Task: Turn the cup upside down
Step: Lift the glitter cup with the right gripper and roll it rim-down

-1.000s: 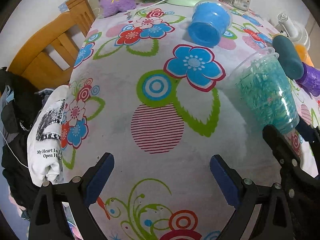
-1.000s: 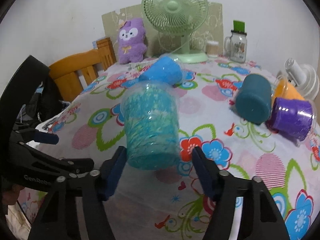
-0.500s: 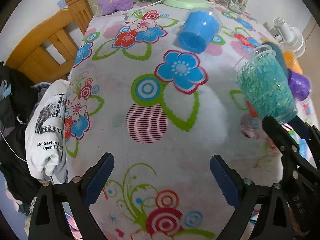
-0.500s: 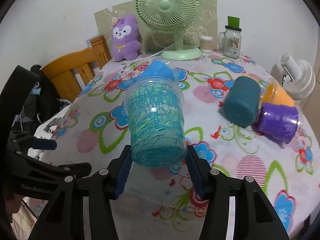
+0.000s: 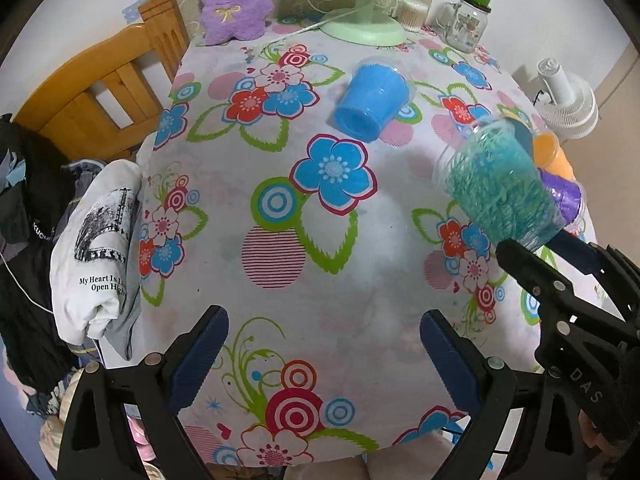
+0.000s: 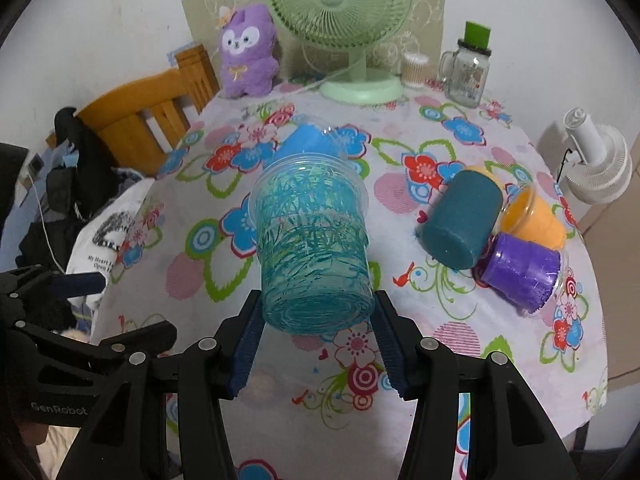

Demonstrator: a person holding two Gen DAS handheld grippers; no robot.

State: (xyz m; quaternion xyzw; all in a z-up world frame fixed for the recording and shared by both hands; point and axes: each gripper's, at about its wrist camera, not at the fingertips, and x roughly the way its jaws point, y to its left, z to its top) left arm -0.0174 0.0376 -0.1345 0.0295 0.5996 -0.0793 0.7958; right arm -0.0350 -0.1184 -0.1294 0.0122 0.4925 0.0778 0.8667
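Right wrist view: your right gripper point(image 6: 316, 344) pinches the clear plastic cup streaked with teal scribbles point(image 6: 314, 246) near its base, one blue pad on each side. You hold the cup in the air above the near middle of the floral tablecloth point(image 6: 420, 380), tilted, its rim pointing away from the camera and slightly up. Left wrist view: your left gripper point(image 5: 324, 354) has its fingers spread wide with nothing between them, over the near edge of the cloth. The same cup point(image 5: 500, 188) shows at the right there, off the surface, base toward your right gripper point(image 5: 560, 256). A solid blue cup point(image 5: 372, 100) lies on its side toward the far middle. Near the right edge a dark teal cup point(image 6: 460, 220), an orange cup point(image 6: 532, 220) and a purple cup point(image 6: 520, 270) lie on their sides, touching. At the far edge stand a green desk fan point(image 6: 344, 20), a purple plush toy point(image 6: 248, 52) and a glass mug jar with green lid point(image 6: 468, 68).
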